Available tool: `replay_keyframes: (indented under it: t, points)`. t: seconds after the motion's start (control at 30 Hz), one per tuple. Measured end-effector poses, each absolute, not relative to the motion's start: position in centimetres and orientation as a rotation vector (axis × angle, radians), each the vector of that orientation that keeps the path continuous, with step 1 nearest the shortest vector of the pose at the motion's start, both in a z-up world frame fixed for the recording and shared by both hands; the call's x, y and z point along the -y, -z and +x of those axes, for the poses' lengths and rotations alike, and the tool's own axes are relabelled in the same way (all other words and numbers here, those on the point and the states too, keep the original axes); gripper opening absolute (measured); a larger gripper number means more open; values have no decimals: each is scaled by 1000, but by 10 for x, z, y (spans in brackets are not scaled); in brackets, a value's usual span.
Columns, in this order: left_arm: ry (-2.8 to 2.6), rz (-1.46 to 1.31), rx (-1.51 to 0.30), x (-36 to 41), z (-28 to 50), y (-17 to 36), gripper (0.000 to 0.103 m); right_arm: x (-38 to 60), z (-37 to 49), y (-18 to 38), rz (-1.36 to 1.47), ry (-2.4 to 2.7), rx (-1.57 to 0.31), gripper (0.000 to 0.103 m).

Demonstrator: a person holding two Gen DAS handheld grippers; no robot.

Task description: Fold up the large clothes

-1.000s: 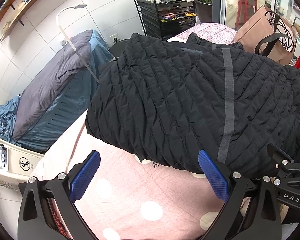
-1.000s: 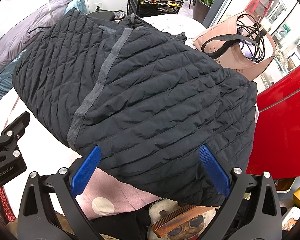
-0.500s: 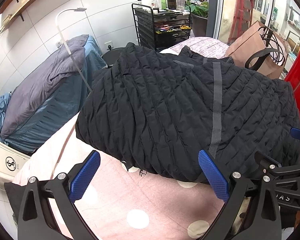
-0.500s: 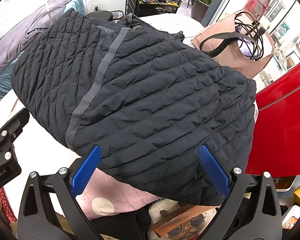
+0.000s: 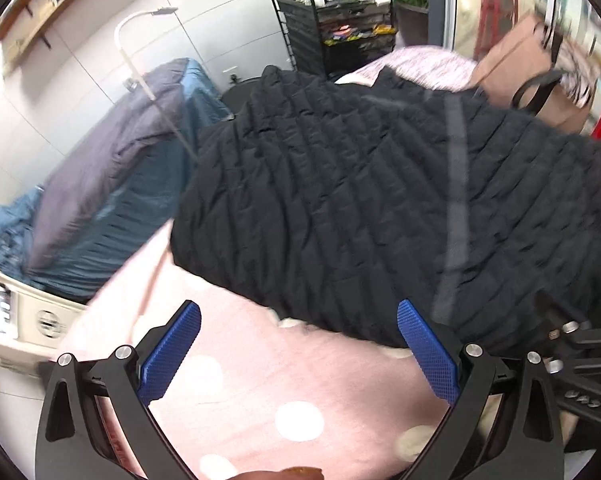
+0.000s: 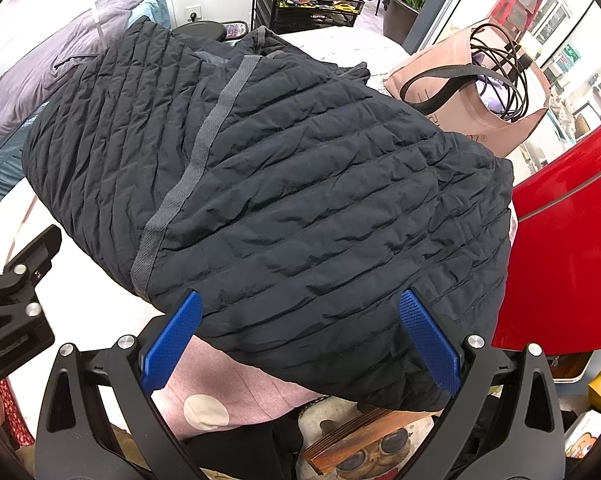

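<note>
We see the black quilted jacket (image 6: pixel 300 200) lying as a puffy bundle on the pink dotted cover (image 5: pixel 300 392), its right edge hanging past the surface near the tan bag (image 6: pixel 476 92), so we risk it sliding off while left claw (image 5: pixel 300 356) and right claw (image 6: pixel 300 344) gape wide, empty.

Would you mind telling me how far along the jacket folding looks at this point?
Done: the black jacket already lies as a compact bundle on the pink cover, no sleeves trailing out. In hand: nothing; the left gripper and right gripper both sit at its near edge, jaws wide, empty. Left: at most a final tidy or another fold; I can't tell whether one is planned.
</note>
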State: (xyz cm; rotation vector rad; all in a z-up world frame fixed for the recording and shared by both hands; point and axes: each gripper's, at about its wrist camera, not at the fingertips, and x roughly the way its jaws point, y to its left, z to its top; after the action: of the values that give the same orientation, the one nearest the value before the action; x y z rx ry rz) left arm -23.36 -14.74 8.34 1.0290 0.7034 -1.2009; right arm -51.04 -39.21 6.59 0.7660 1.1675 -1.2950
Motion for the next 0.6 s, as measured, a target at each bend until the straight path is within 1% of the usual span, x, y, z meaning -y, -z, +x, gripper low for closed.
replay_keyframes:
  t: [0.1,0.6]
  points:
    - [1224,1007,-733,146,-232,-84,97,391,-510,-67,765,1297,-1165,97]
    - [1220,983,-767,146,-228,-84,97,388,-509,-70,765,1293,-1163,97]
